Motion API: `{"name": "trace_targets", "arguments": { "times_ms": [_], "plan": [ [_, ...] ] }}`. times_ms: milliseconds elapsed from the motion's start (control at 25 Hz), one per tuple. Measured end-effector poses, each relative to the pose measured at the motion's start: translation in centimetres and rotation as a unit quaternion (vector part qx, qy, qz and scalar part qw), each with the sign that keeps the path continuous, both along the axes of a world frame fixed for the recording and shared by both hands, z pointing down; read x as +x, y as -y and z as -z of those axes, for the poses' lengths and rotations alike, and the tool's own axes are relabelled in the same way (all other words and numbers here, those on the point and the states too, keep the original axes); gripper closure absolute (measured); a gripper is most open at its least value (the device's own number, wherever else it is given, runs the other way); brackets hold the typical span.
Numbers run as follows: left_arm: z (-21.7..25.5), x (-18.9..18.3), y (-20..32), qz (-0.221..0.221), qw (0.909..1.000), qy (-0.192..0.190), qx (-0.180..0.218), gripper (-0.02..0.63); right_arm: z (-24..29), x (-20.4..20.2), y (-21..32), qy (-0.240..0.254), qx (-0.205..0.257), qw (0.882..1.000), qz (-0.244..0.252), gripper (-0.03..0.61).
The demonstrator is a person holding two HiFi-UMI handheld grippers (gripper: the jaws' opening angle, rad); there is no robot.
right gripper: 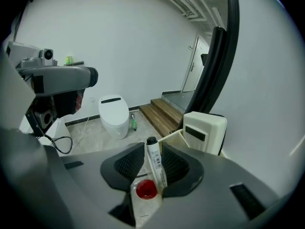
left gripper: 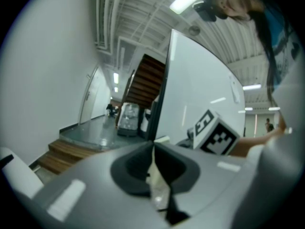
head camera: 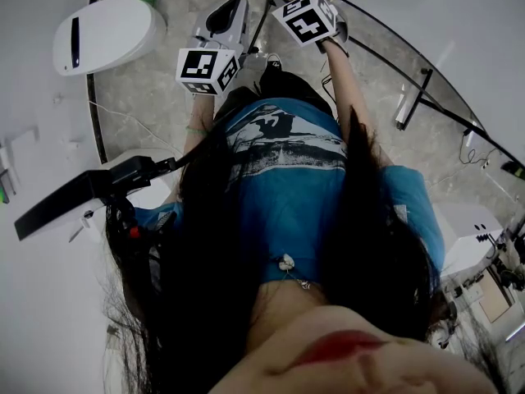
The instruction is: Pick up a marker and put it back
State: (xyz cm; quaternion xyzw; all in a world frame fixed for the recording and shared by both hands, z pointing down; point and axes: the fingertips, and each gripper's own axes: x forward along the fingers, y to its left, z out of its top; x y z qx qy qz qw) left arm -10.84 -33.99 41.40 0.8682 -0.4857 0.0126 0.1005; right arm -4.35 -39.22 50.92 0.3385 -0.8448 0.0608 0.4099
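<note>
Marker partly hidden by right gripper

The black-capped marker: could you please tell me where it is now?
The marker shows low centre in the right gripper view, between the parted jaws of the right hand-held gripper, just beyond a red disc.

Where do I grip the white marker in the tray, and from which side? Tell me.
Take the white marker on its labelled barrel, behind the black cap, coming from above. It lies flat in the tray, lengthwise between the pads of the open right gripper, so they should close across its width, clear of the red disc.
</note>
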Motion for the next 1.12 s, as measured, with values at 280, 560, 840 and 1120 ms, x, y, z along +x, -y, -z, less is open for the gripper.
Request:
{"name": "trace_targets", "arguments": {
  "times_ms": [280, 560, 840, 1120],
  "plan": [
    [-0.1, 0.0, 0.0, 0.001, 1.0, 0.001, -0.003, 0.612, 1.6, 0.4, -0.1, 0.028, 0.018, 0.999, -0.01, 0.484],
    [-0.2, 0.6, 0.0, -0.008, 0.9999, 0.007, -0.002, 0.612, 7.3, 1.9, 0.4, 0.128, 0.093, 0.985, -0.064, 0.505],
    [-0.7, 1.6, 0.0, -0.019, 0.9996, 0.017, -0.007, 0.612, 13.5, 4.4, -1.2, 0.221, 0.165, 0.956, -0.102, 0.505],
    [0.2, 2.6, -0.2, -0.028, 0.9992, -0.027, 0.001, 0.551, 16.1, 6.2, -3.2, 0.267, 0.192, 0.936, -0.125, 0.506]
  ]
}}
